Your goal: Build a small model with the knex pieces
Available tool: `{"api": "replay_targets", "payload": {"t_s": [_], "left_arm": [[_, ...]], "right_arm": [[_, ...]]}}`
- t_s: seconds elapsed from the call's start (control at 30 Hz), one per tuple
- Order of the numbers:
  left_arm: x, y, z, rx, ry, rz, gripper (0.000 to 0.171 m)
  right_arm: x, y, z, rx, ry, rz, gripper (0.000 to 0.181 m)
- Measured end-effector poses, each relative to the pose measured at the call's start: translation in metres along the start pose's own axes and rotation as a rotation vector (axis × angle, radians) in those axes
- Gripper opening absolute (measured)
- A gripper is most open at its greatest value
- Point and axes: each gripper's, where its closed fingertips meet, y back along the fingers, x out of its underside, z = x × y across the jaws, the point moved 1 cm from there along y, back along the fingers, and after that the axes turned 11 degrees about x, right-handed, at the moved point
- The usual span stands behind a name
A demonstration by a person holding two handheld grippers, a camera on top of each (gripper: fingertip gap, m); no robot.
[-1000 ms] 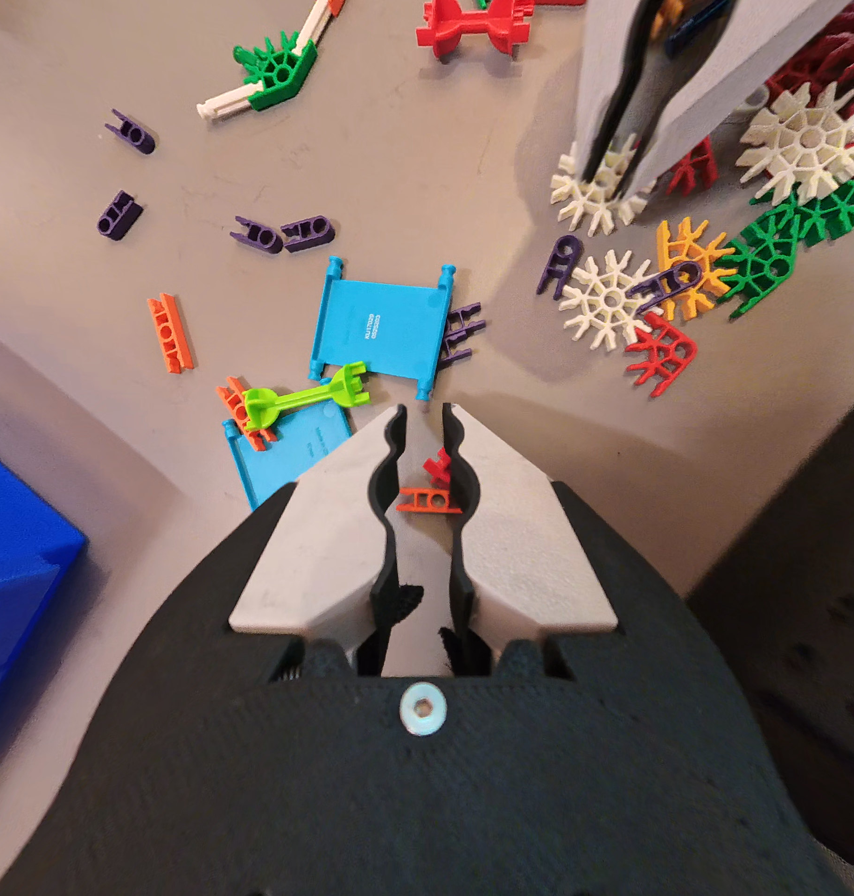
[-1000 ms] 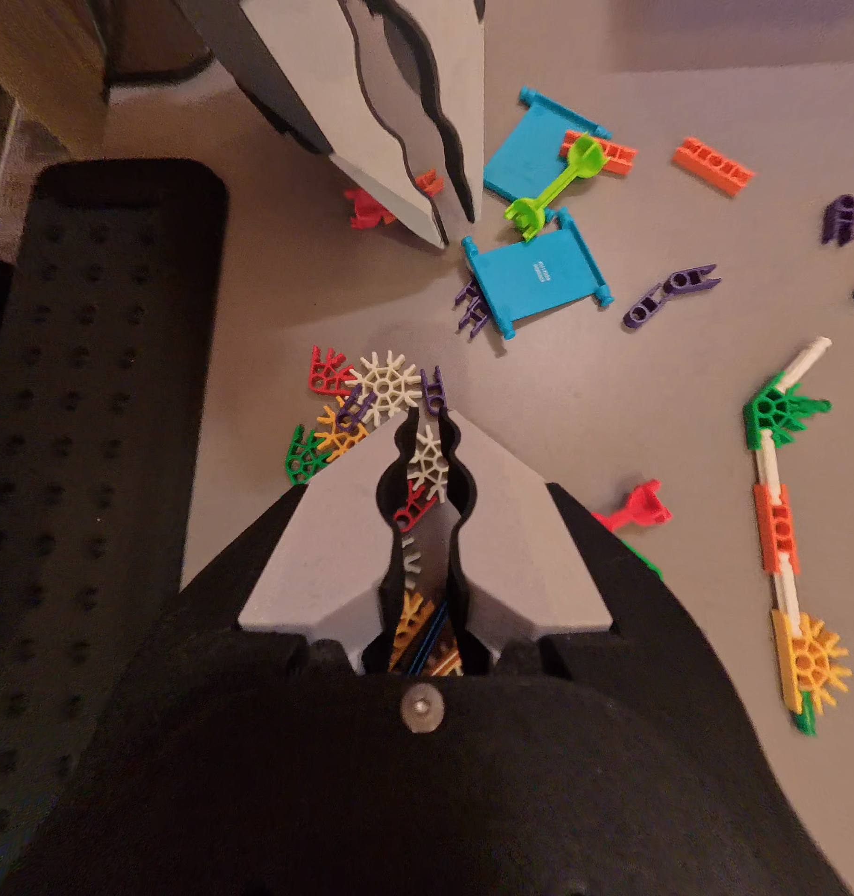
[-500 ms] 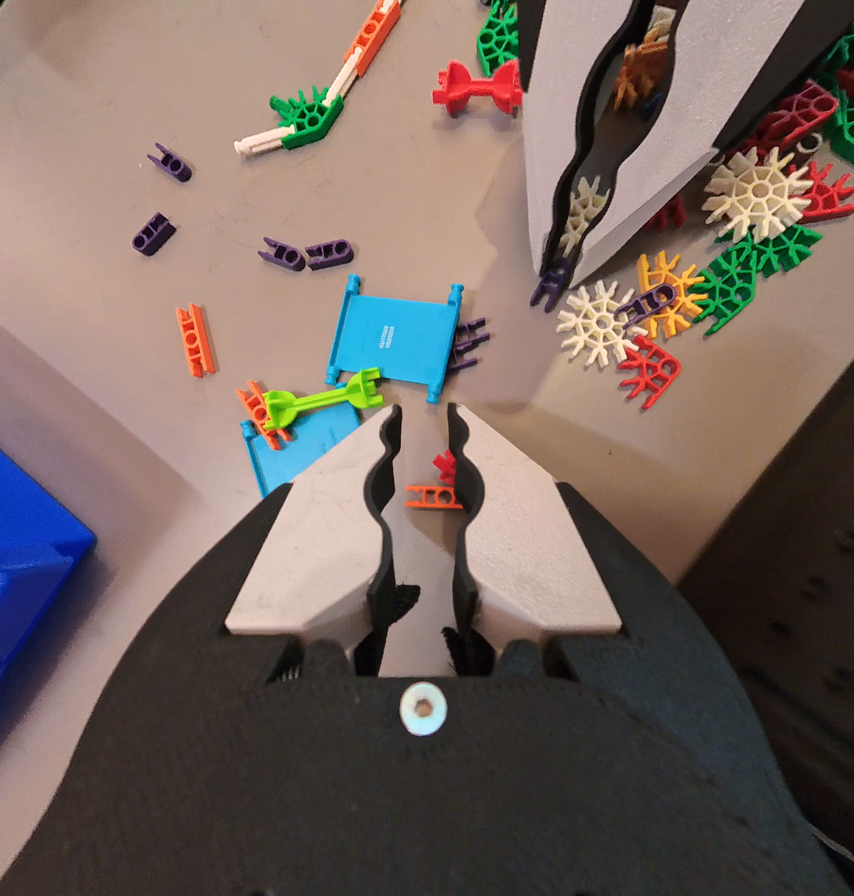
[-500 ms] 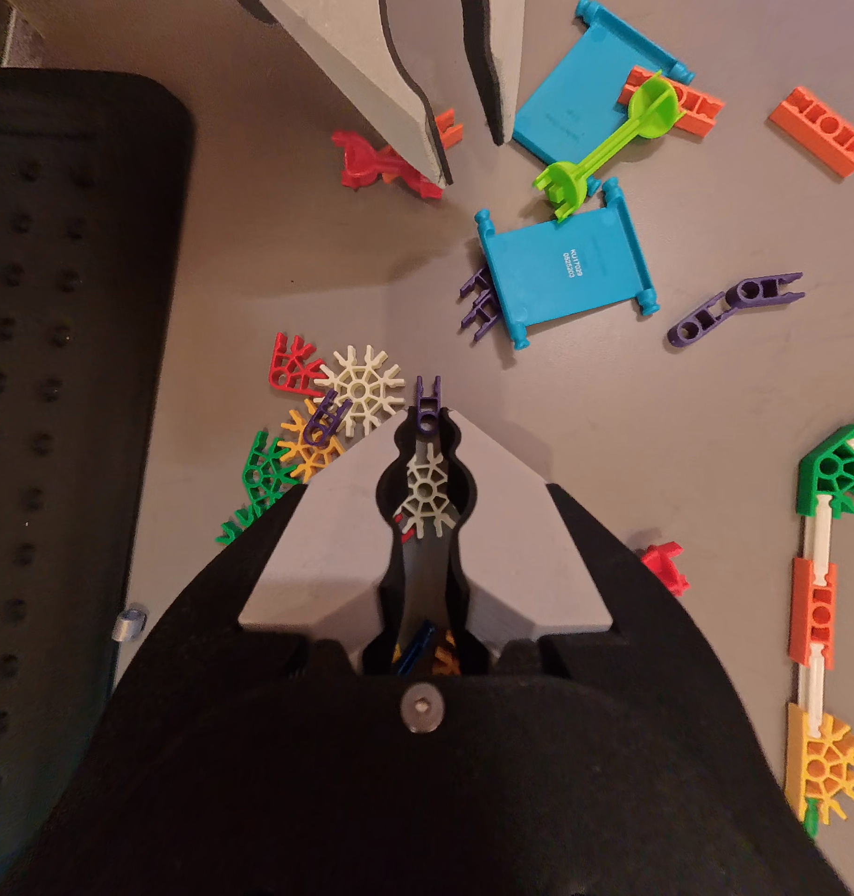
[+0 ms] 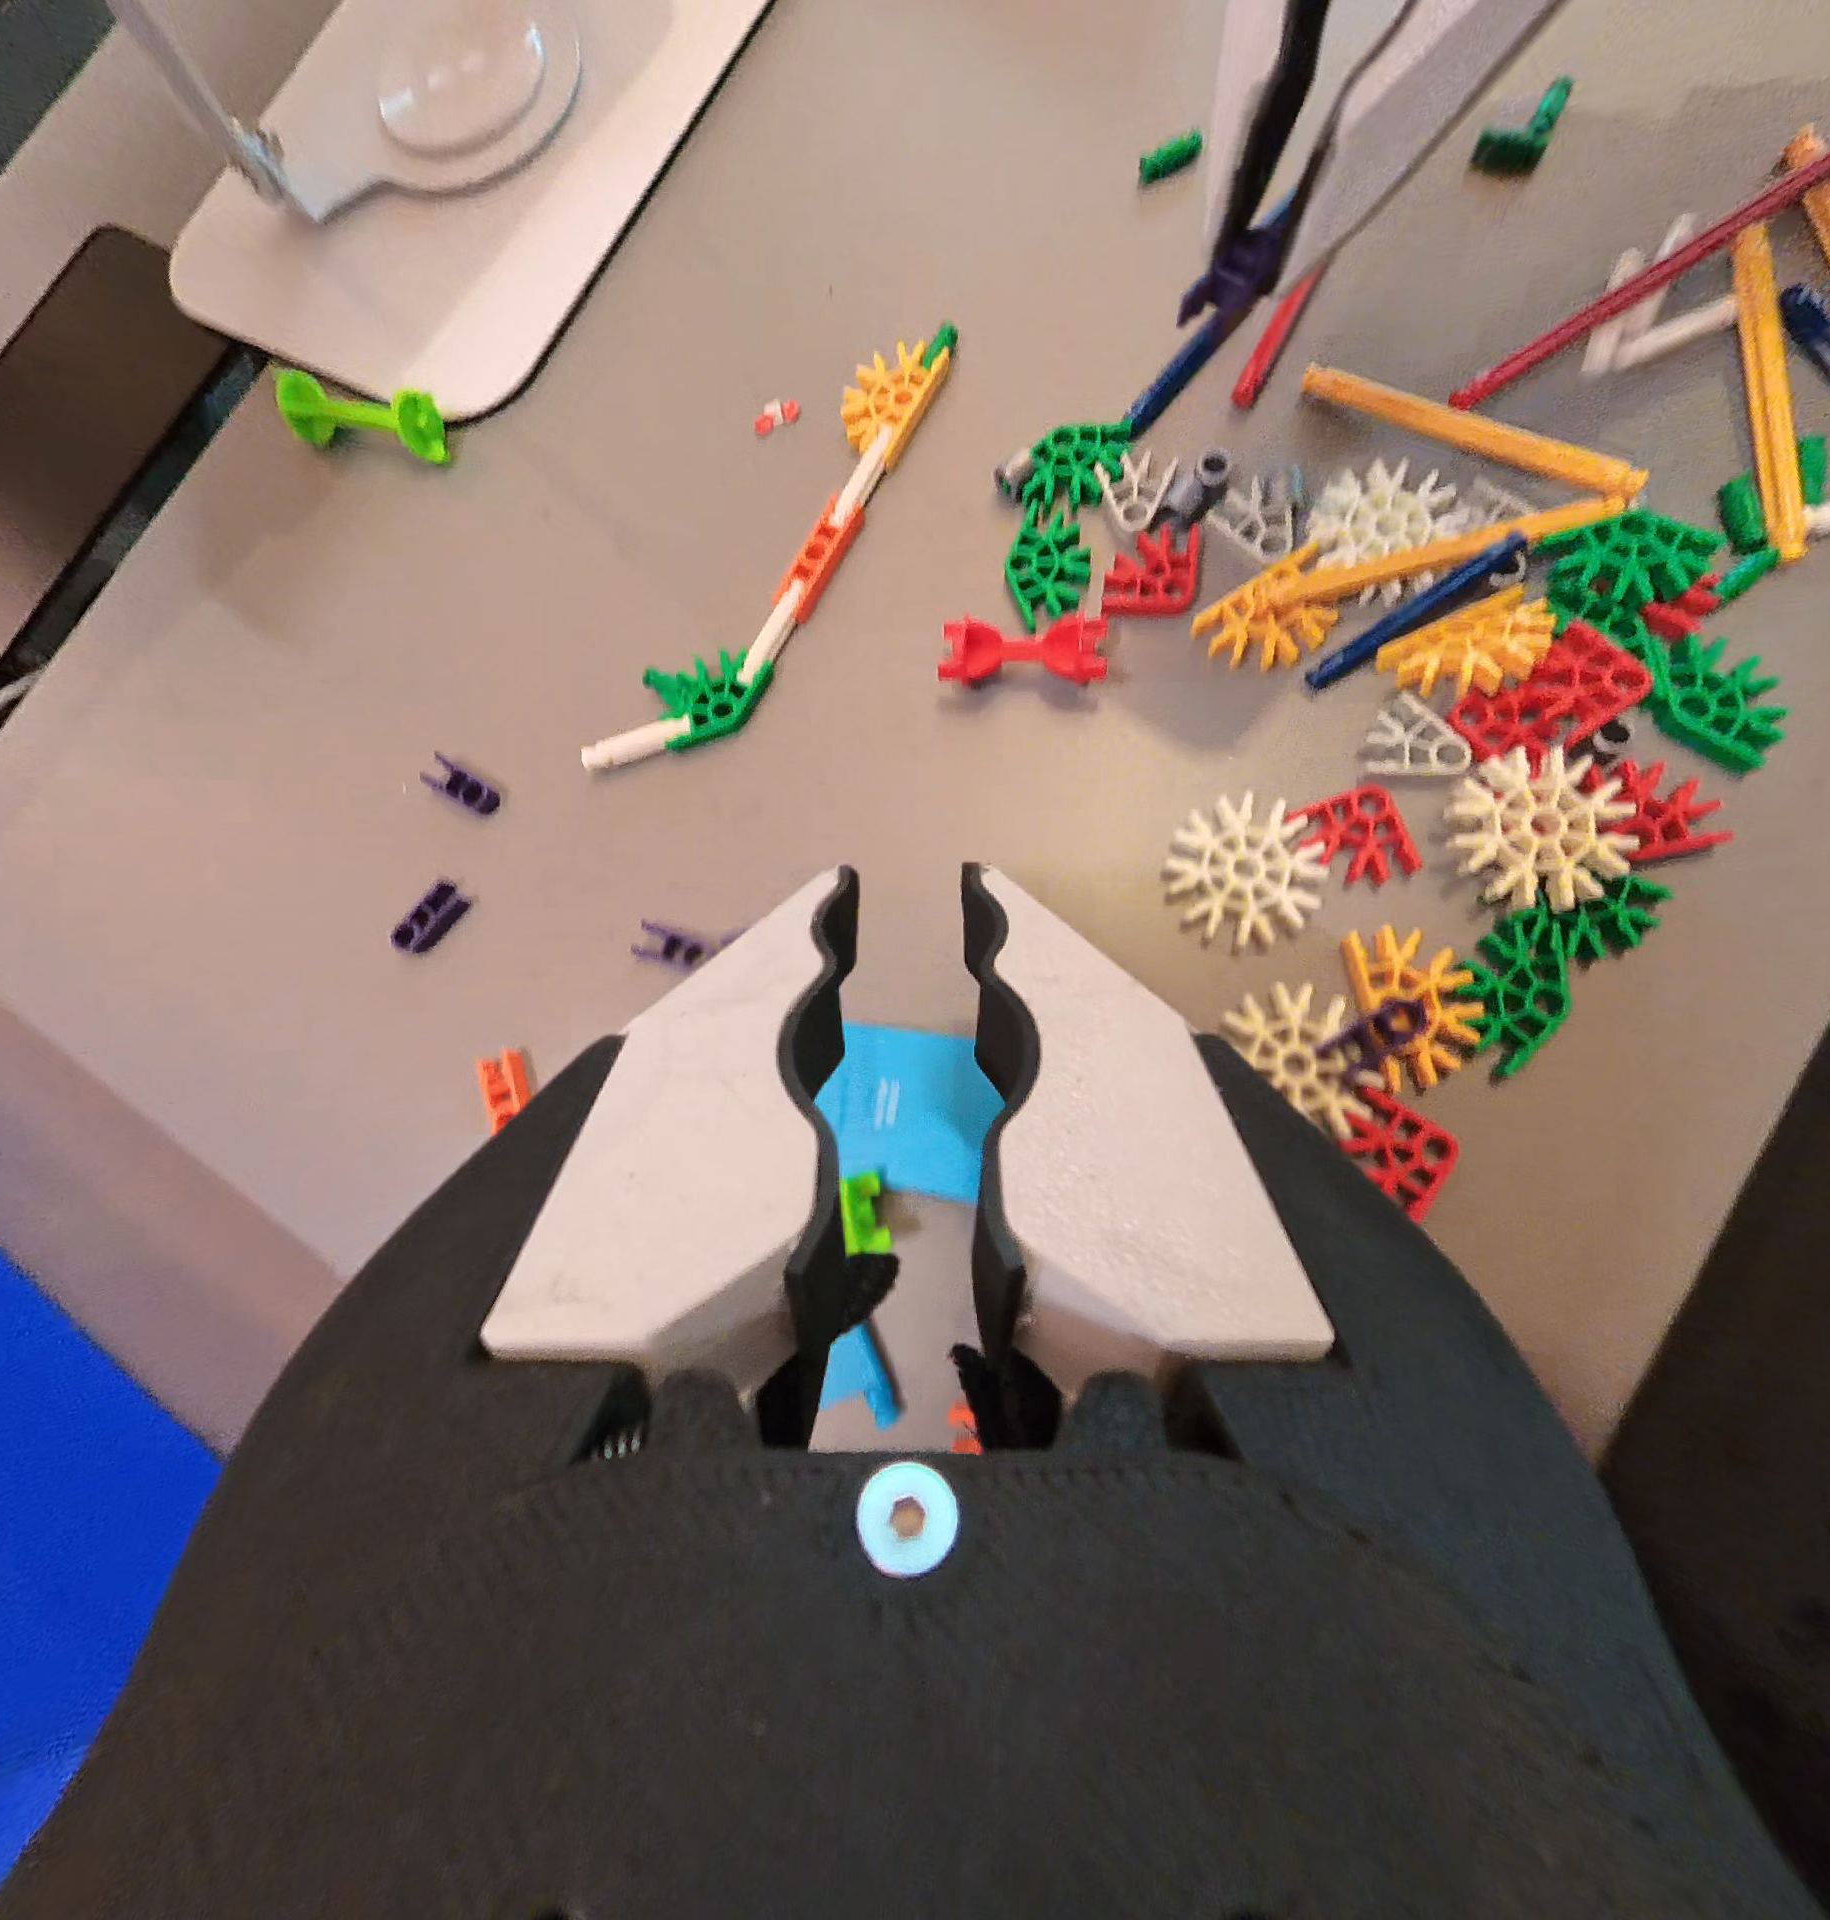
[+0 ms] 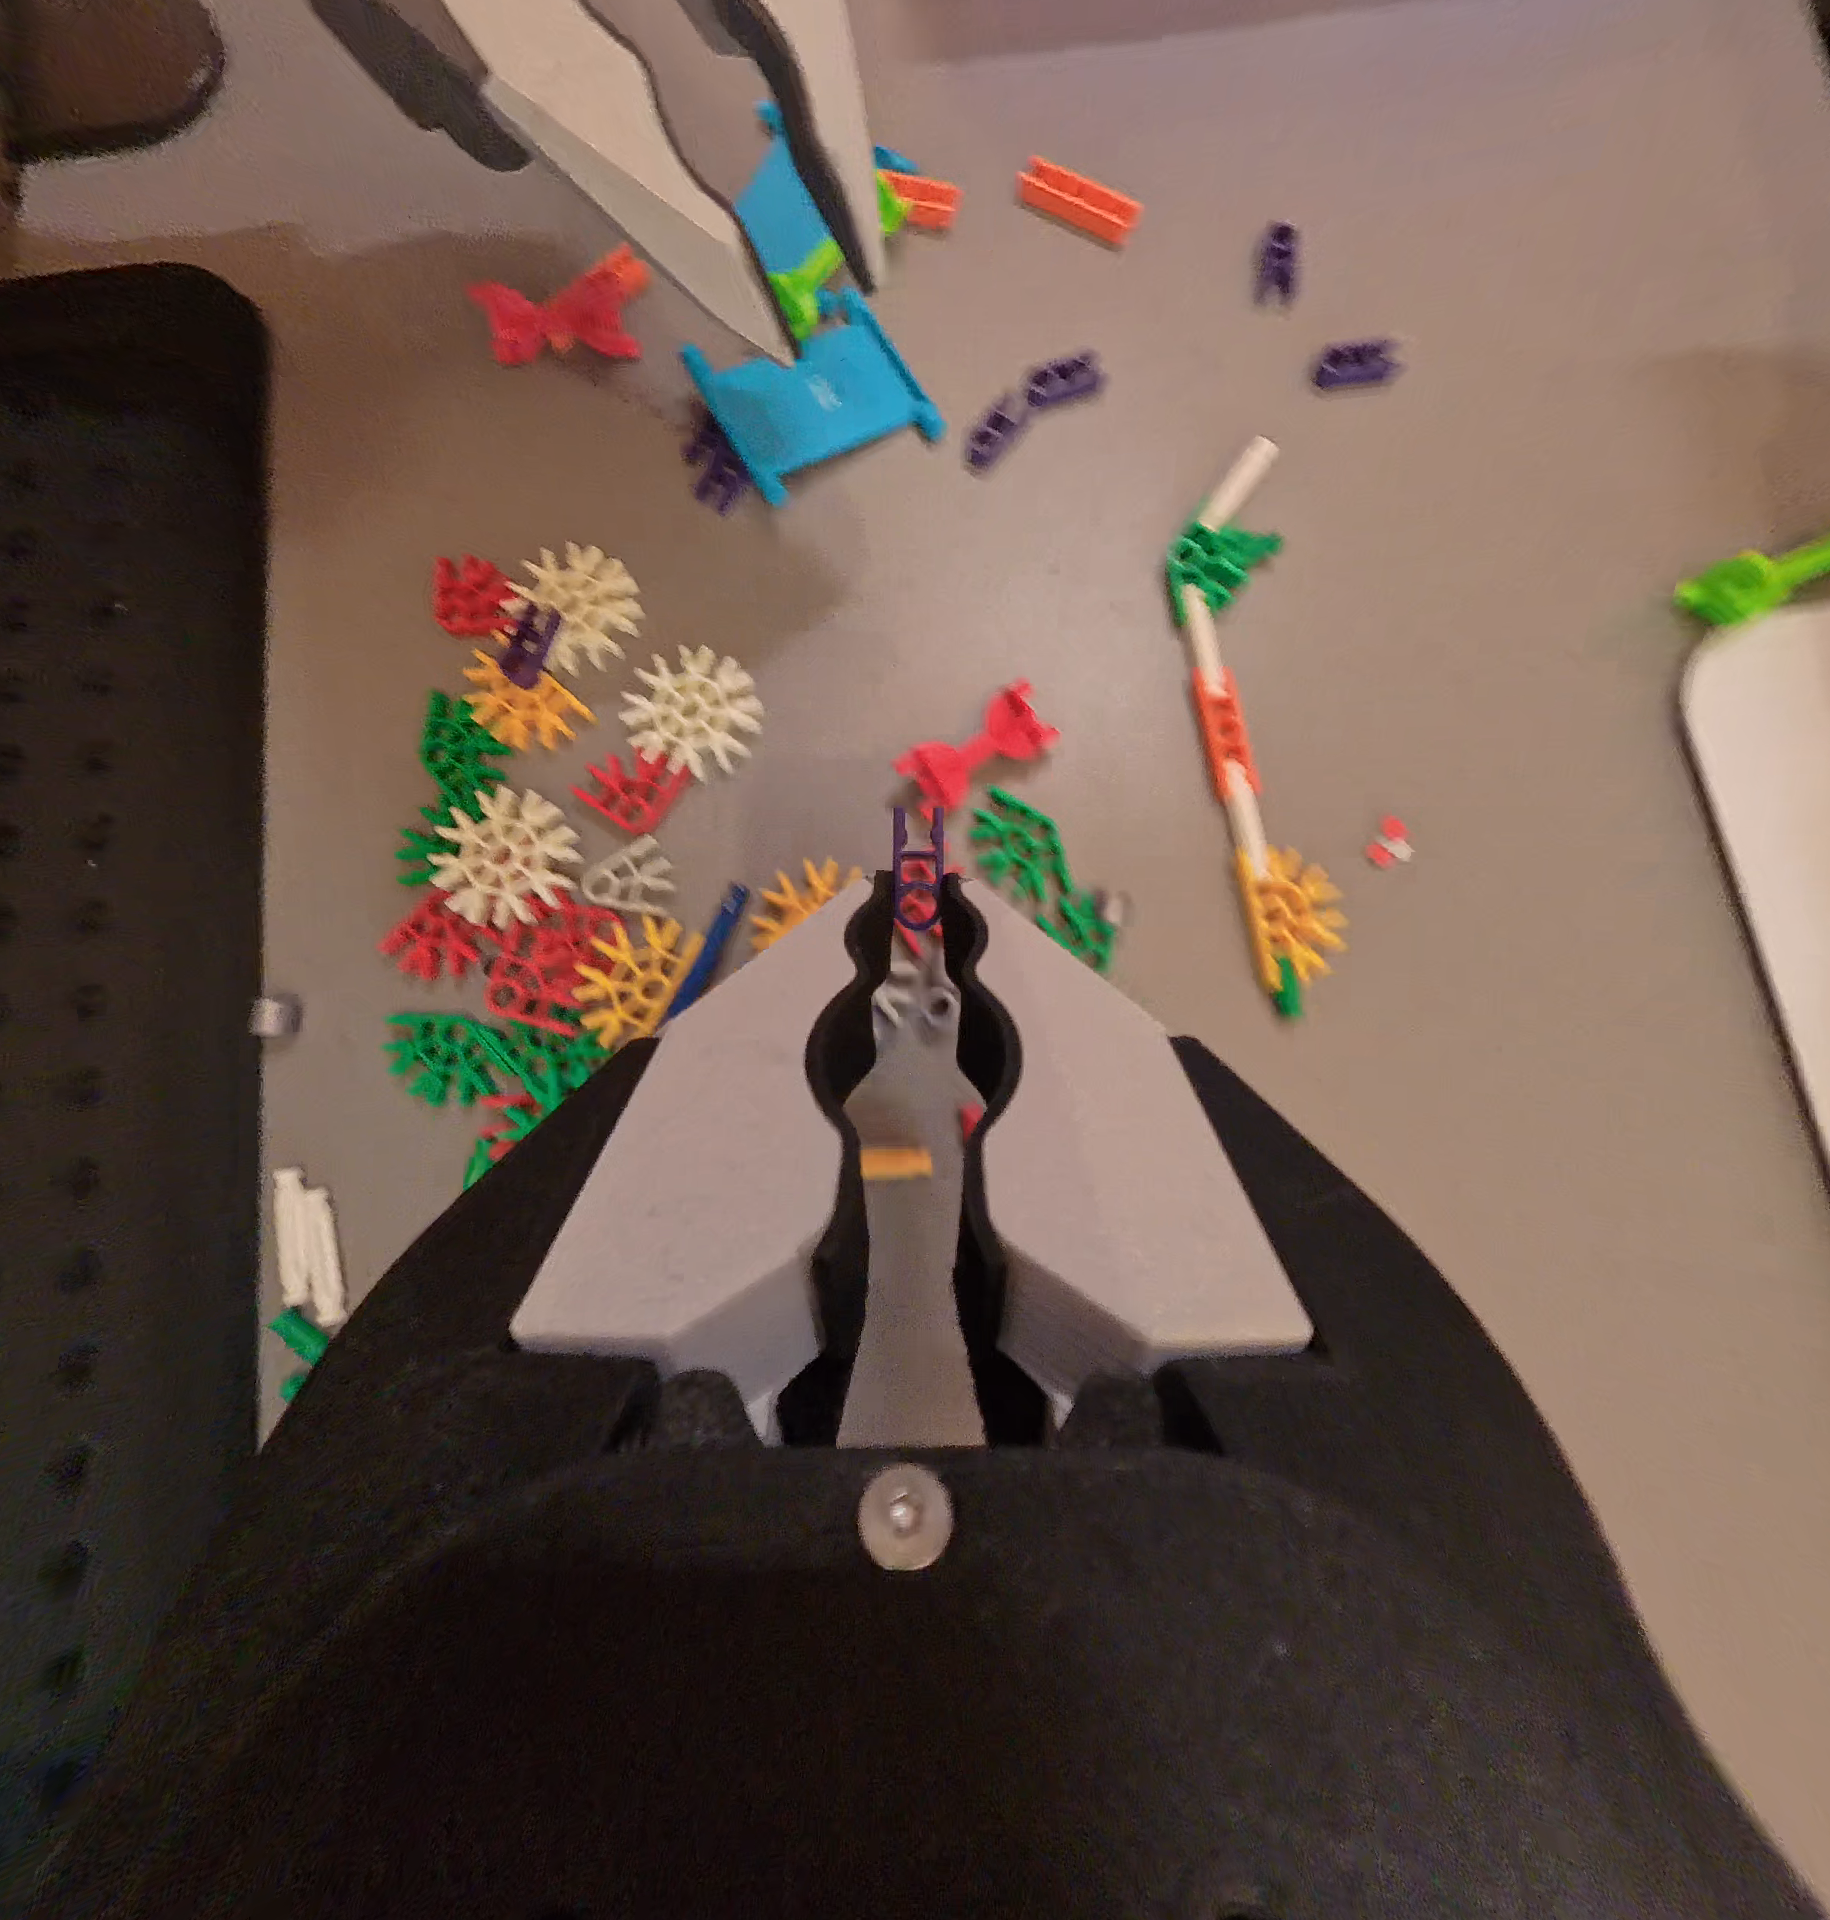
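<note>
Right hand-held gripper (image 6: 916,883) clamped on purple connector (image 6: 917,873) by its tip only; could twist out. Left hand-held gripper (image 5: 909,878) apart, empty, above blue panel (image 5: 906,1112).

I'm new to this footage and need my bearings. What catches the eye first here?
The heap of colourful construction-toy pieces sprawls over the grey table, right of the left gripper. The right gripper pinches a small purple connector at its jaws' tips, above the heap. The left one, jaws apart, hovers over a blue panel.
</note>
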Motion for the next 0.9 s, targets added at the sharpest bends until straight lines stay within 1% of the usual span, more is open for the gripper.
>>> {"api": "replay_targets", "payload": {"t_s": [0.1,0.2,0.27,0.4,0.57,0.7,0.8,0.9], "left_arm": [[-0.021,-0.018,0.004,0.017,-0.031,-0.025,0.017],[-0.040,-0.037,0.009,0.031,-0.062,-0.036,0.017],[-0.053,-0.049,0.012,0.046,-0.073,-0.050,0.017],[-0.068,-0.071,0.015,0.069,-0.093,-0.050,0.017],[-0.075,-0.091,0.023,0.094,-0.072,-0.057,0.015],[-0.075,-0.100,0.030,0.102,-0.060,-0.047,0.014],[-0.076,-0.107,0.030,0.131,-0.047,-0.046,0.011],[-0.076,-0.117,0.030,0.140,-0.070,-0.020,0.010]], "right_arm": [[0.016,0.016,-0.027,0.041,-0.043,-0.009,0.006],[0.029,0.025,-0.049,0.080,-0.051,0.000,0.006],[0.034,0.028,-0.060,0.098,-0.047,0.002,0.007],[0.041,0.031,-0.075,0.113,-0.034,-0.001,0.007],[0.050,0.025,-0.085,0.108,-0.018,0.003,0.007],[0.055,0.017,-0.088,0.095,-0.006,0.001,0.007],[0.057,0.010,-0.088,0.077,0.004,-0.003,0.007],[0.060,0.001,-0.087,0.055,0.013,-0.005,0.007]]}}
